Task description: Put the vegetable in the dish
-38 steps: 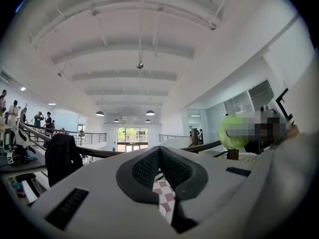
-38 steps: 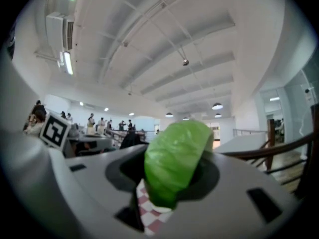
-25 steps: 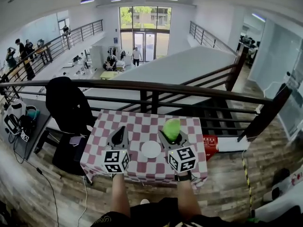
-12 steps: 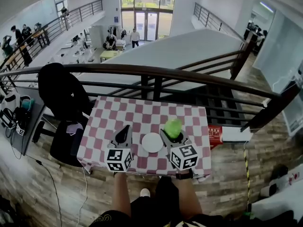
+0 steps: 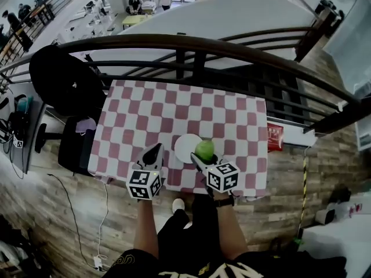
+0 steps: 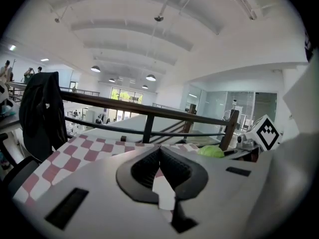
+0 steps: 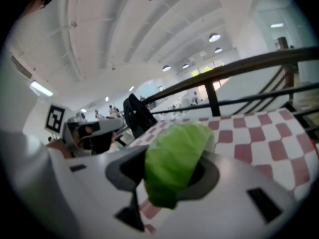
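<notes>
A white dish point(image 5: 184, 147) sits on the checkered table point(image 5: 174, 112) near its 6 o'clock edge. The right gripper point(image 5: 201, 156) pinches the green leafy vegetable point(image 5: 204, 149) between its jaws. In the head view the vegetable overlaps the dish's 3 o'clock rim, and whether it touches the dish cannot be told. The left gripper point(image 5: 154, 153) hovers just beside the dish at 9 o'clock, its jaws pressed together with nothing between them. A red box point(image 5: 275, 138) lies off the table's 3 o'clock edge.
</notes>
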A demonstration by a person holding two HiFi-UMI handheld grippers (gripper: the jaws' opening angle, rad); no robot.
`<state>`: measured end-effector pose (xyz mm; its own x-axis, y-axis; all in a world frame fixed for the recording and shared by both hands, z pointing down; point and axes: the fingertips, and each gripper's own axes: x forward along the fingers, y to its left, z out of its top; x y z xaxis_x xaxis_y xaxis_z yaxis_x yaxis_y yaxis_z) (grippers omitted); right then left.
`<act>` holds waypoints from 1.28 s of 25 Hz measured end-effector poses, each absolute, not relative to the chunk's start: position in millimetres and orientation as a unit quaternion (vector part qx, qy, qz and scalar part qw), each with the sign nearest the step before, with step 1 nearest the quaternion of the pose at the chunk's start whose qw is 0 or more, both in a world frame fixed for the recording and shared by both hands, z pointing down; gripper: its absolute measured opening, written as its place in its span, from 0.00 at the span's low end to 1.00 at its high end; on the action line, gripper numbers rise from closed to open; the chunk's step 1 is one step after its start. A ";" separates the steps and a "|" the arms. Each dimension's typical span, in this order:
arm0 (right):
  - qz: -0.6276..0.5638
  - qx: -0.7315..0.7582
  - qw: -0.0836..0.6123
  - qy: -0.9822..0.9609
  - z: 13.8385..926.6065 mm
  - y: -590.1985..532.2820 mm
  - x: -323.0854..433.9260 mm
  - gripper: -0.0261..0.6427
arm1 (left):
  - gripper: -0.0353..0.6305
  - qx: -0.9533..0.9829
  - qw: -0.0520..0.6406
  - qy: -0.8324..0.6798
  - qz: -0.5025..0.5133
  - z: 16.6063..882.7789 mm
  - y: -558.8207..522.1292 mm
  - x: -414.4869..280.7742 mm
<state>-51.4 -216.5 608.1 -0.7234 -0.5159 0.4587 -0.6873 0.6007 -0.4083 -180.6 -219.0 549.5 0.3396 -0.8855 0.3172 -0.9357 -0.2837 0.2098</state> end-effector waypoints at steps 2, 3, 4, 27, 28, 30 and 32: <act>0.315 0.312 0.146 -0.884 629.4 -214.5 -58.9 0.30 | 0.08 0.806 0.198 -0.552 0.082 573.2 -219.0 -178.1; 0.328 0.296 0.143 -0.885 637.8 -213.6 -62.9 0.29 | 0.08 0.811 0.207 -0.540 0.085 583.8 -218.2 -176.5; 0.343 0.278 0.137 -0.886 644.1 -212.3 -66.7 0.29 | 0.08 0.818 0.216 -0.526 0.085 592.7 -216.8 -174.4; 0.525 -0.116 -0.132 -0.832 590.1 -221.4 -103.2 0.26 | 0.80 0.964 0.109 -0.145 0.192 614.4 -233.0 -55.7; 0.523 -0.115 -0.126 -0.835 593.1 -220.5 -101.6 0.26 | 0.80 0.965 0.109 -0.138 0.197 617.9 -232.0 -53.7; 0.517 -0.109 -0.120 -0.841 597.8 -220.0 -98.1 0.26 | 0.80 0.964 0.108 -0.132 0.206 623.2 -231.5 -50.2; 0.502 -0.105 -0.117 -0.851 600.0 -220.7 -95.3 0.27 | 0.80 0.962 0.107 -0.134 0.213 626.6 -233.1 -47.3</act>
